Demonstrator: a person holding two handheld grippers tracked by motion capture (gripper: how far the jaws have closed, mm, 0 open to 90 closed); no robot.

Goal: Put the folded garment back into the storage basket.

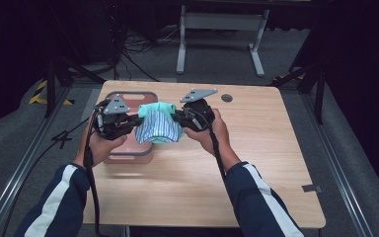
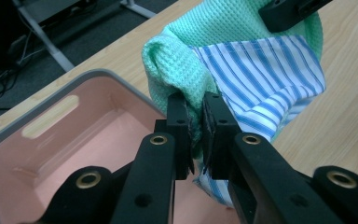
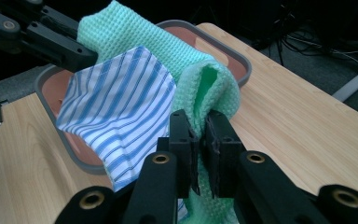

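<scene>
I see a folded bundle of cloth (image 1: 159, 127) hanging in the air between my two grippers, above the left half of the wooden table (image 1: 256, 163) and just right of the pink bin (image 1: 128, 154). It is a mint-green waffle-weave towel (image 2: 223, 32) wrapped around a piece of blue-and-white striped fabric (image 3: 119, 109); the striped piece faces me in the high view and sags lower than the green, whose folded edge shows along the far side. My left gripper (image 2: 196, 123) is clenched on the left end of the bundle, its jaws pinching green towel with striped fabric beside it, and the open pink bin lies directly below and to its left. My right gripper (image 3: 199, 140) is likewise clamped tight on the right end, its jaws closed over a thick fold of the green towel, with the striped fabric hanging just left of them in that gripper's view. The cloth touches neither the table nor the bin.
</scene>
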